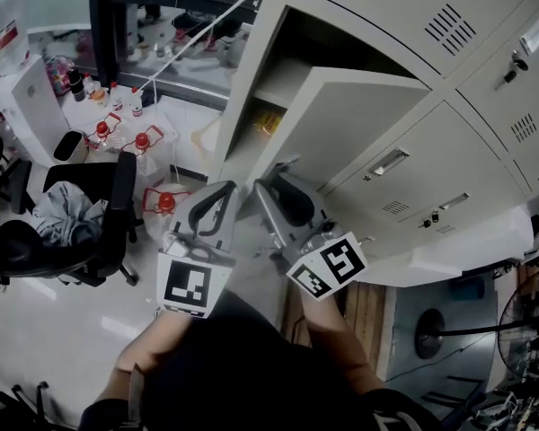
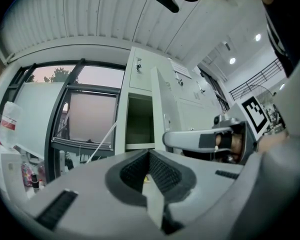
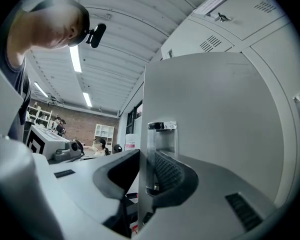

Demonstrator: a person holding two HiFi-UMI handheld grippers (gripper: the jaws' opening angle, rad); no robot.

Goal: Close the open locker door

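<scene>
The grey locker door stands half open in front of its compartment, where something yellow lies on the lower shelf. My right gripper is at the door's free edge. In the right gripper view the door runs between the jaws of the right gripper, just below the chrome handle, and both pads press on the panel. My left gripper hovers beside it, facing the compartment. The left gripper is shut with nothing in it.
Closed lockers fill the wall to the right of the door. A black office chair and red-capped bottles stand on the floor to the left. A fan sits at the lower right.
</scene>
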